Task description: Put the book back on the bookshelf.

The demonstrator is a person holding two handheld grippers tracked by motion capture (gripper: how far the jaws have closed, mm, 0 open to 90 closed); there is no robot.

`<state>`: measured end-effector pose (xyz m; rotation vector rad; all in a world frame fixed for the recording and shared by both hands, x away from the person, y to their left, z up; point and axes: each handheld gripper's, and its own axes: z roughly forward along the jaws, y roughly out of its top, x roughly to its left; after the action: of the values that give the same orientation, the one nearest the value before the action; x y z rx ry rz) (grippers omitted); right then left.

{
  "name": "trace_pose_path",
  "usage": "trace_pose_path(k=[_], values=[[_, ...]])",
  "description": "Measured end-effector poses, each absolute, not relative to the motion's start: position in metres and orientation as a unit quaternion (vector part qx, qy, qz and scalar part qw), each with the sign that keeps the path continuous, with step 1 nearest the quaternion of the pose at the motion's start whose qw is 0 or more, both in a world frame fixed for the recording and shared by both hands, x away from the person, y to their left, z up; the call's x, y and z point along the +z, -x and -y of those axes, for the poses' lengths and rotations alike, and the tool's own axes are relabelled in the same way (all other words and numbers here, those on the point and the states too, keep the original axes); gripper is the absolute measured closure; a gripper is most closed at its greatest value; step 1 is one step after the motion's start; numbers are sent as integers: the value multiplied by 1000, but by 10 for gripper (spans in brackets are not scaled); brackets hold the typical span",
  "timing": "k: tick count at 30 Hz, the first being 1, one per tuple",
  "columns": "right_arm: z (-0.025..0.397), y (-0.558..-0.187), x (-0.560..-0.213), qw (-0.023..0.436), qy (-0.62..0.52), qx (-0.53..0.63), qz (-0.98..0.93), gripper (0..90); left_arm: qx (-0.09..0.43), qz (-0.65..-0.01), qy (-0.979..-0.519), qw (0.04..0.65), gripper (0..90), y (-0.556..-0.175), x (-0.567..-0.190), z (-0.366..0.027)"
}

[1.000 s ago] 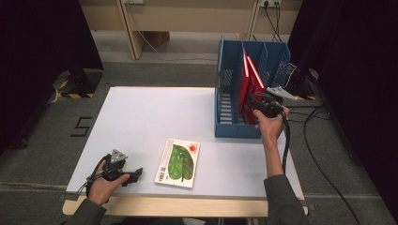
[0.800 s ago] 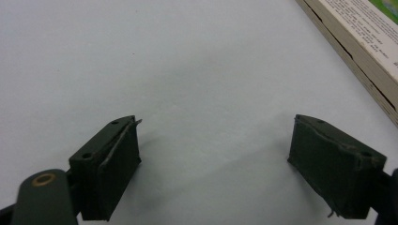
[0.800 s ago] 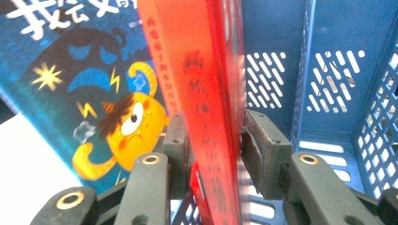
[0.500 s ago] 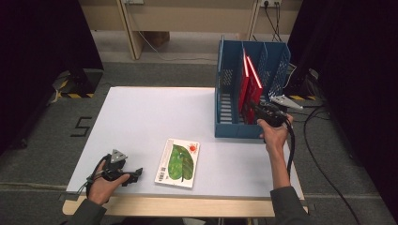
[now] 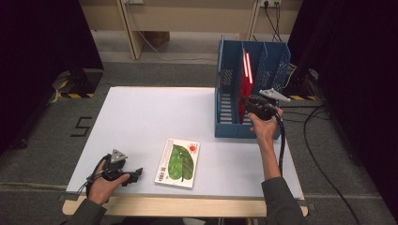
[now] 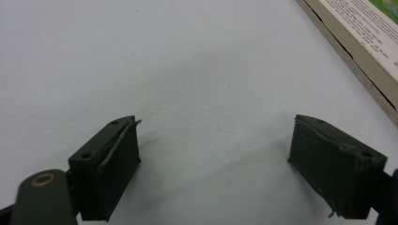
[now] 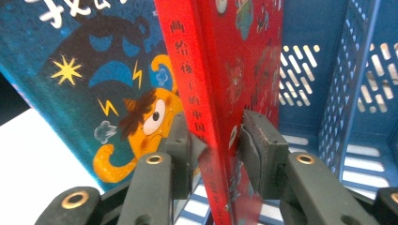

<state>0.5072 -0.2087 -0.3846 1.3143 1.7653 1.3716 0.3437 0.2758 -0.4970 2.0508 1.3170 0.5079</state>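
Note:
A red book (image 5: 245, 77) stands upright in the blue slotted rack (image 5: 228, 101) at the table's right. My right gripper (image 5: 248, 103) is at the rack's front. In the right gripper view its jaws press both sides of the red book's (image 7: 225, 70) spine, so my right gripper (image 7: 217, 123) is shut on it. A blue book with a cartoon face (image 7: 112, 89) stands just left of the red one. A book with a green leaf cover (image 5: 179, 162) lies flat near the table's front. My left gripper (image 5: 126, 171) rests open on the table to its left, nothing between its jaws (image 6: 216, 129).
The white table (image 5: 155, 117) has bare surface across its left and middle. The leaf book's edge (image 6: 361, 65) lies just right of my left gripper. Cables (image 5: 324, 140) trail on the floor to the right of the rack.
The right hand has shifted a little at the rack's front and the red book stands straighter in its slot. The left gripper and the leaf book have not moved.

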Motion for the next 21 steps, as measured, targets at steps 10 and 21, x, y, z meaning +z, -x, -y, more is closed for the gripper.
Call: trace_pose_path(k=[10, 21], values=[[219, -495, -392, 266, -464, 513, -671, 731, 194, -502, -780, 320, 149, -344, -497, -276], [215, -512, -389, 270, -473, 501, -672, 735, 193, -501, -780, 321, 149, -344, -497, -276]])
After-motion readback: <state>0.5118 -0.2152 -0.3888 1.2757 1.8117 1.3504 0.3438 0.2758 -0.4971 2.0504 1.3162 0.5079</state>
